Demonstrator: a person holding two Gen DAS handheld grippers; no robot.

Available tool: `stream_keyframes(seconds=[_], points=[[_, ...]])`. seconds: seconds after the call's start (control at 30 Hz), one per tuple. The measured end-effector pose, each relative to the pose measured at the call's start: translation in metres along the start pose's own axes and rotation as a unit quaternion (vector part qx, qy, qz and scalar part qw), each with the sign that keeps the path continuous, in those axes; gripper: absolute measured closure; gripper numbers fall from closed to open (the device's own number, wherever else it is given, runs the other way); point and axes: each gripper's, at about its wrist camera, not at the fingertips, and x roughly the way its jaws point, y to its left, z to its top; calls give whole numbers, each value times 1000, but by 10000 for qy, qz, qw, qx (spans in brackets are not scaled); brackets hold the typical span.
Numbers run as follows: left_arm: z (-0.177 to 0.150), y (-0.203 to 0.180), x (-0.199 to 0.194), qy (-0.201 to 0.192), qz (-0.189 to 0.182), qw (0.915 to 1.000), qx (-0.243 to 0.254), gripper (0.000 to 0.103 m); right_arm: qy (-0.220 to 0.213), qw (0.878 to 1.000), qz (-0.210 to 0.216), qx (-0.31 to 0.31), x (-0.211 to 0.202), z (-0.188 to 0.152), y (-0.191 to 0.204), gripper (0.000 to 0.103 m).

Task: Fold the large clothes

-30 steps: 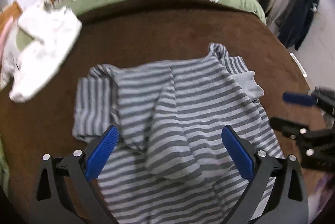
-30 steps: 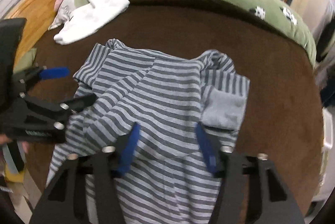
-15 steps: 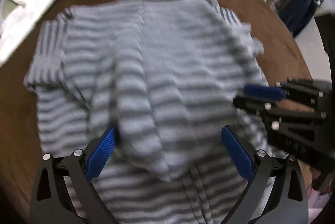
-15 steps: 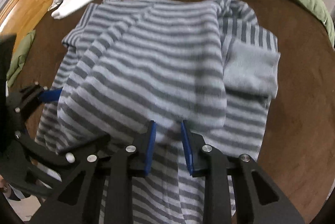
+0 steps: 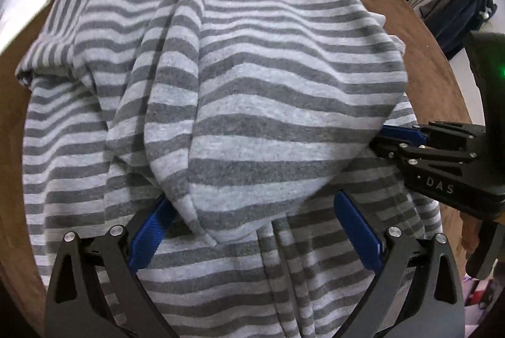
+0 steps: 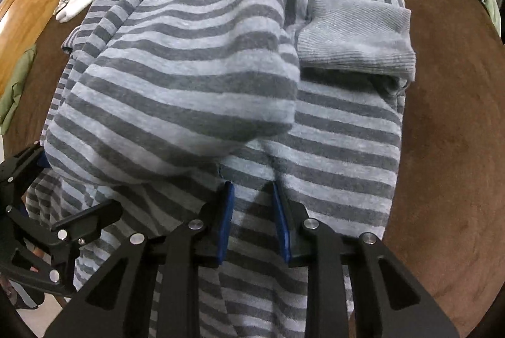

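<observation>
the brown bed is carrying the striped garment, which is lying half folded and bunched. the left tool is hovering spread apart around the hood tip; the right tool, narrowed, seems to be pinching cloth. next, judging so, calls for clamping left, then lifting together.

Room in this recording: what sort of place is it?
Probably a bedroom. The striped garment lies on a brown blanket over a bed with a wooden side board, and a rack of hanging clothes stands beside it.
</observation>
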Motion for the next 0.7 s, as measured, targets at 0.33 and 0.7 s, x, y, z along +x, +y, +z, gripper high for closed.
stream_keyframes(seconds=[0.33,0.7], points=[[-8,3,9,-66,49,10000,-21,6,25,9998,127,119,6,4,-8,72],[-5,18,-26,-16,-190,9992,-360,7,-325,9993,16,196,-47,23,-15,43]])
